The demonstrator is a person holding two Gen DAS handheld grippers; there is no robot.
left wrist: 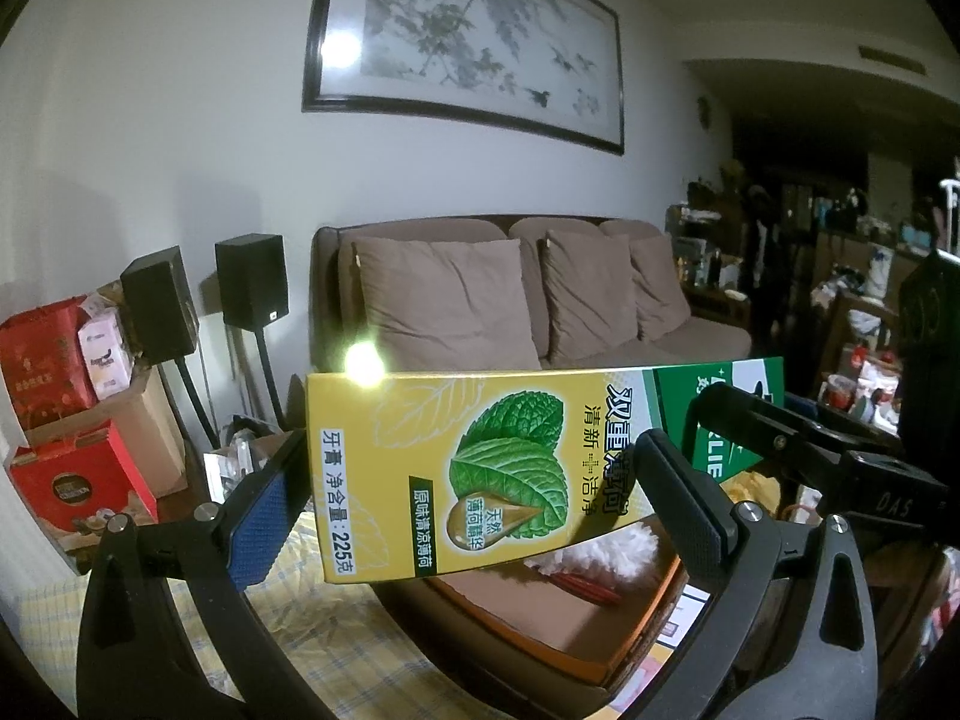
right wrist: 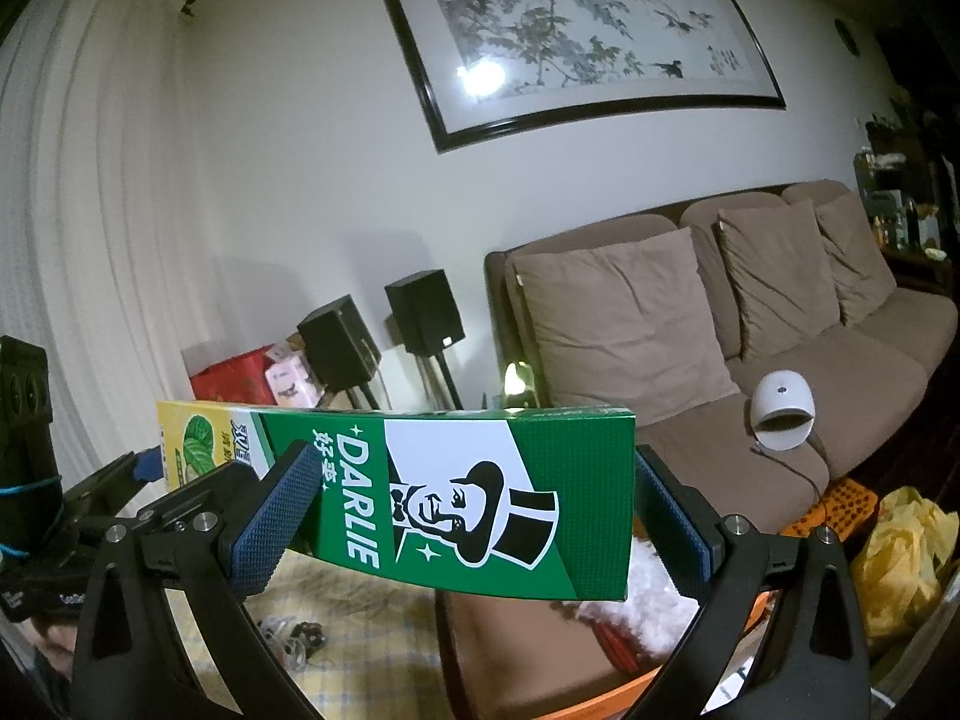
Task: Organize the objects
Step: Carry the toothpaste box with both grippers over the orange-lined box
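A long Darlie toothpaste box is held in the air between both grippers. Its yellow end with green leaves [left wrist: 480, 468] sits between the fingers of my left gripper [left wrist: 474, 498], which is shut on it. Its green end with the top-hat logo [right wrist: 468, 492] sits between the fingers of my right gripper [right wrist: 474, 516], which is shut on it. The right gripper [left wrist: 810, 450] also shows in the left wrist view, holding the far green end. Below the box lies an open orange-rimmed box [left wrist: 540, 624] with a white fluffy duster [left wrist: 606, 552] inside.
A yellow checked cloth [left wrist: 336, 660] covers the surface below. A brown sofa [right wrist: 780, 324] with cushions stands behind, with a white dome device [right wrist: 783, 414] on it. Two black speakers [left wrist: 204, 294] and red gift boxes [left wrist: 66, 420] stand at left. A yellow bag [right wrist: 900, 558] lies at right.
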